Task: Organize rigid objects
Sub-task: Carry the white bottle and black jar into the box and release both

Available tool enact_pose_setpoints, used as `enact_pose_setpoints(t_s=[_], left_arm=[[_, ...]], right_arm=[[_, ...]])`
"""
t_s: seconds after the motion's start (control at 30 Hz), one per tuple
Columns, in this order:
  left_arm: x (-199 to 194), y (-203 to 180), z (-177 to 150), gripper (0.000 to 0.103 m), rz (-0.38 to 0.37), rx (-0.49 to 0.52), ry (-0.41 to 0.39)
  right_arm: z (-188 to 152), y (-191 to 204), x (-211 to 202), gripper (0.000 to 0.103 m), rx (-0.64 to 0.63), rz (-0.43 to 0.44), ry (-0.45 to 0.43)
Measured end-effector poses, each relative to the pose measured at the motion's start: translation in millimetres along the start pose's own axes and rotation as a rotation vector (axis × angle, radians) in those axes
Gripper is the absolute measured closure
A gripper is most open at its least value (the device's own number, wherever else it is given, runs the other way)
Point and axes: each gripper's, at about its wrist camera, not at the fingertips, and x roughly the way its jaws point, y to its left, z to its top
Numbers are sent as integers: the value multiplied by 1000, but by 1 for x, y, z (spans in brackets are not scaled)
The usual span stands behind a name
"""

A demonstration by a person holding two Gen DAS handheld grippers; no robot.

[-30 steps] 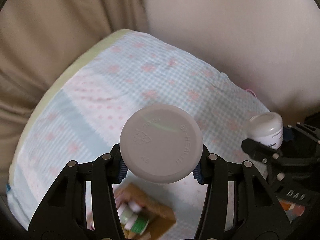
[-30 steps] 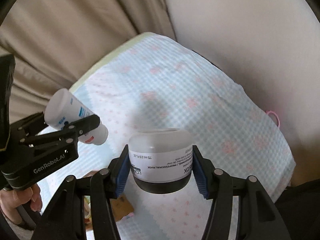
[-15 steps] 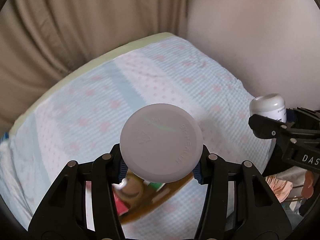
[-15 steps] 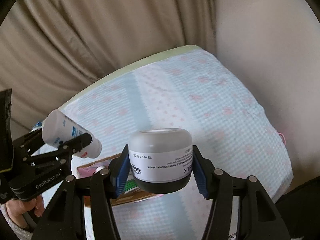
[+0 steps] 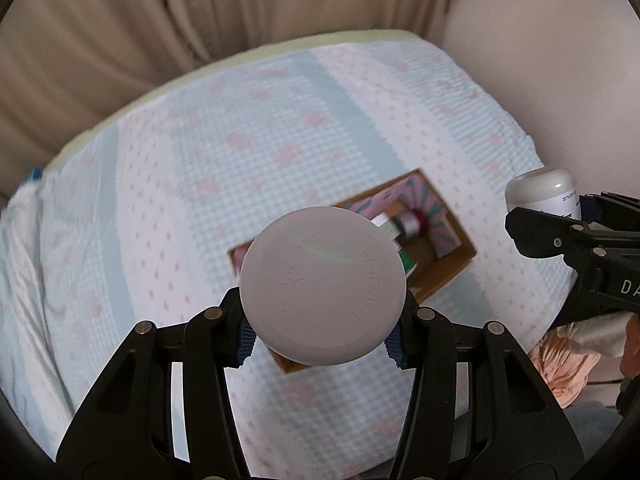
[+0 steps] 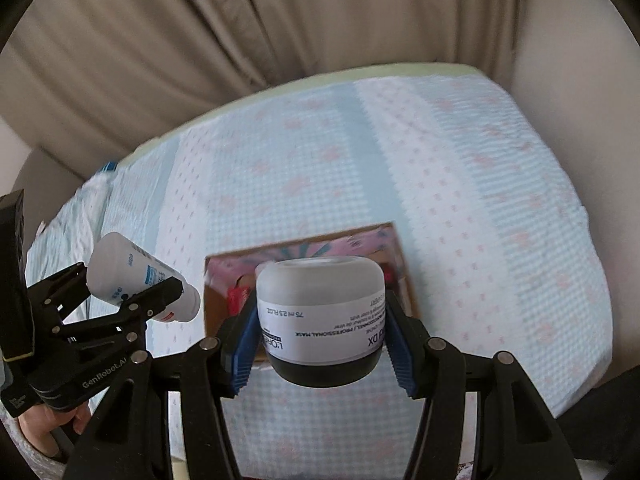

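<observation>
Cardboard is showing below both grippers: the open box (image 5: pixel 452 264) is lying on the checked blanket (image 5: pixel 160 200), already holding a few small containers (image 5: pixel 404 226). You are carrying two items above it. Your left gripper (image 5: pixel 322 332) is clamping a white bottle (image 5: pixel 322 292) end-on, so its round base is filling that view. Your right gripper (image 6: pixel 322 350) is squeezing a frosted jar (image 6: pixel 320 320), upside down judging by the label. You are likely in the transport step; next, lower each over a free patch of box floor before loosening your grip.
</observation>
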Motion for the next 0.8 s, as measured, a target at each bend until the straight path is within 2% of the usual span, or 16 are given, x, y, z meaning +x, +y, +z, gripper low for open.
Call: enact_pose_setpoints(t_s=[0.17, 0.37, 0.6, 0.8], left_arm=[[27, 15, -17, 56, -2, -32, 44], [78, 27, -28, 56, -40, -66, 139], [138, 28, -35, 56, -63, -15, 245], [175, 25, -36, 56, -83, 18, 297]], right_arm=[[-7, 13, 31, 50, -46, 7, 57], [-15, 14, 81, 50, -51, 14, 143], [-26, 10, 140, 50, -61, 35, 221], [-27, 8, 175, 50, -56, 70, 259]])
